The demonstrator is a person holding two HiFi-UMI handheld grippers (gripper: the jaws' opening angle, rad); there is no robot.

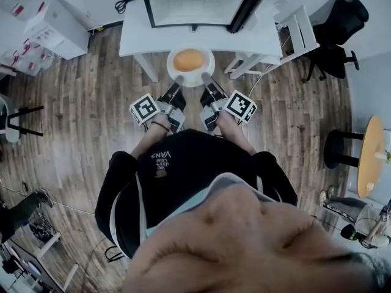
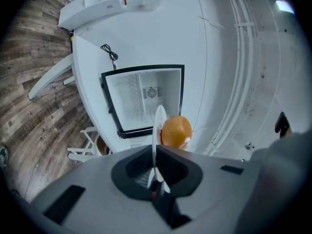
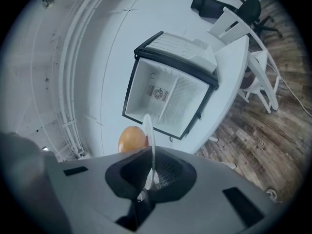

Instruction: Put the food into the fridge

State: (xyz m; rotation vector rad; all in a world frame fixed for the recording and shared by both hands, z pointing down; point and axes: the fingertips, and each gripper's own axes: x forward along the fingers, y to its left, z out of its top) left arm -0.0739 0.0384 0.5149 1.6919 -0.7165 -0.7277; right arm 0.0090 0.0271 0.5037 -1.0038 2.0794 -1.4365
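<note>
In the head view the person stands facing the fridge (image 1: 195,2), which sits open on a white table (image 1: 140,32). Both forearms reach forward side by side, and the left gripper (image 1: 178,79) and right gripper (image 1: 206,78) meet the near rim of a white plate (image 1: 208,67) carrying the round orange food (image 1: 189,60). The plate hangs just in front of the table edge, not yet inside the fridge, so this looks like the carry-in step. The next move seems to call for a level, even push of both arms toward the open compartment. In the left gripper view the jaws are pinched tight on the plate's thin rim (image 2: 159,123), with the food (image 2: 175,131) just right of it and the fridge cavity (image 2: 141,99) ahead. The right gripper view mirrors this: its jaws are clamped on the plate rim (image 3: 148,130), with the food (image 3: 131,139) to the left and the fridge (image 3: 168,94) beyond.
</note>
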